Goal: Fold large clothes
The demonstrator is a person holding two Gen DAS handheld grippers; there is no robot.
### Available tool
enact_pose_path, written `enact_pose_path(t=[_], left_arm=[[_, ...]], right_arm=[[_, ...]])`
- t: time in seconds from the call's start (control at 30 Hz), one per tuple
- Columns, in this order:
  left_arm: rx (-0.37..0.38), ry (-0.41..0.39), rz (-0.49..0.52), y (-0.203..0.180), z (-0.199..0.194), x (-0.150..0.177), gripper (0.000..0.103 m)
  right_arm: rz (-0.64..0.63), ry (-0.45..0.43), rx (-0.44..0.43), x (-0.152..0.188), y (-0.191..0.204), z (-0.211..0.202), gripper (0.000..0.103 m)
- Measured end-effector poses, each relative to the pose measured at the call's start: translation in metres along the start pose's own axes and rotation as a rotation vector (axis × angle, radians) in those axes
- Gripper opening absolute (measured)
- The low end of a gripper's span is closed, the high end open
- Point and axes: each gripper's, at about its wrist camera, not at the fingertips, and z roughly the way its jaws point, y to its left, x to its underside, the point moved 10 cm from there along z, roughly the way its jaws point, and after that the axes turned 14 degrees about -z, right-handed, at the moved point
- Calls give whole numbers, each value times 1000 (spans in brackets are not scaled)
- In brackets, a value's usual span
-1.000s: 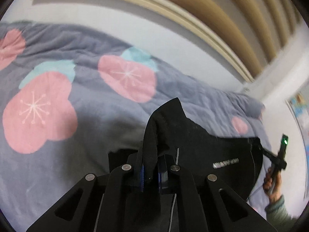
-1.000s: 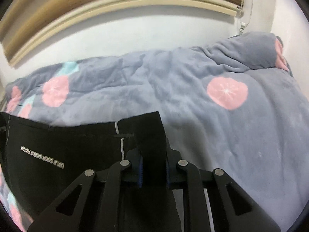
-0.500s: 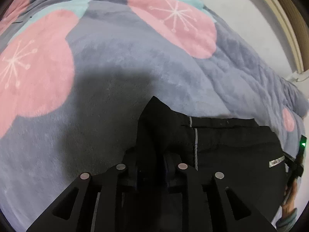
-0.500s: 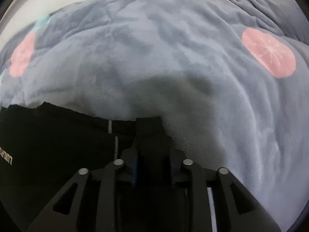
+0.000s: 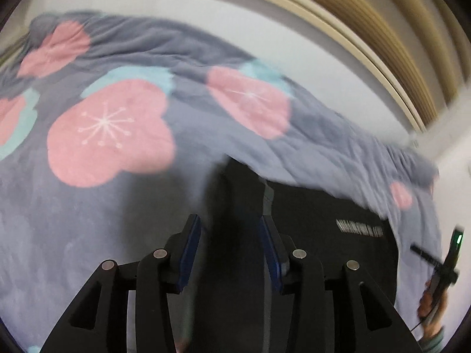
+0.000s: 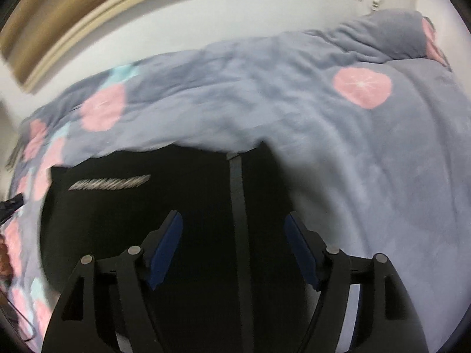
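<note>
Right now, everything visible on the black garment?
The black garment lies spread on the grey flowered blanket, its far edge roughly straight. It looks like thin matte fabric with a grey vertical stripe and a white printed line of text, too blurred to read. Both the left gripper and the right gripper are open over it, fingers straddling the cloth, not pinching it.

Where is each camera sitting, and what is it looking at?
Left wrist: sits on the left gripper, looking along its open fingers over the black garment to the flowered blanket; the person's right hand shows at right.
Right wrist: sits on the right gripper, open, looking over the same garment.
Shared: garment, blanket, white wall.
</note>
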Motion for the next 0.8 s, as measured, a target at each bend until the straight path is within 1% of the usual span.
enact_pose_path(t=[0.07,0.1,0.13,0.2,0.27,0.33,0.37,0.43,0.5,0.57,0.67,0.73,0.77,0.8], left_arm=[[-21,13,84,-22,-4,32,43],[-28,18,117,-33,-3,47,43],[-30,23,157,-50,0,67,43],[-23,31,198,-73,8,96,43],[-15,54,234,-92,20,122,43],[-46,101,266,-100,46,146,43],[-73,108,268,-98,56,154,43],[-122,119,277,-92,79,163,44],[-120,136,244,-85,92,165,45],[-116,147,235,-83,99,164,45],[-121,149,249,-85,97,164,45],[-104,151,242,-89,86,161,45],[-94,148,244,-92,81,159,45],[-82,134,255,-97,72,153,45]], right_arm=[[-38,4,-4,6,27,-4,74],[-73,18,12,11,44,0,74],[-92,27,21,13,51,6,74],[-126,53,15,22,75,18,74],[-133,79,10,32,85,32,74],[-160,118,63,42,89,51,74],[-177,131,88,45,89,59,76],[-186,152,98,52,89,73,79],[-177,155,99,57,85,85,85],[-167,151,92,60,82,90,87],[-169,156,86,58,82,86,87],[-174,148,64,54,84,74,84],[-174,137,48,50,85,67,79],[-172,113,28,42,87,58,77]])
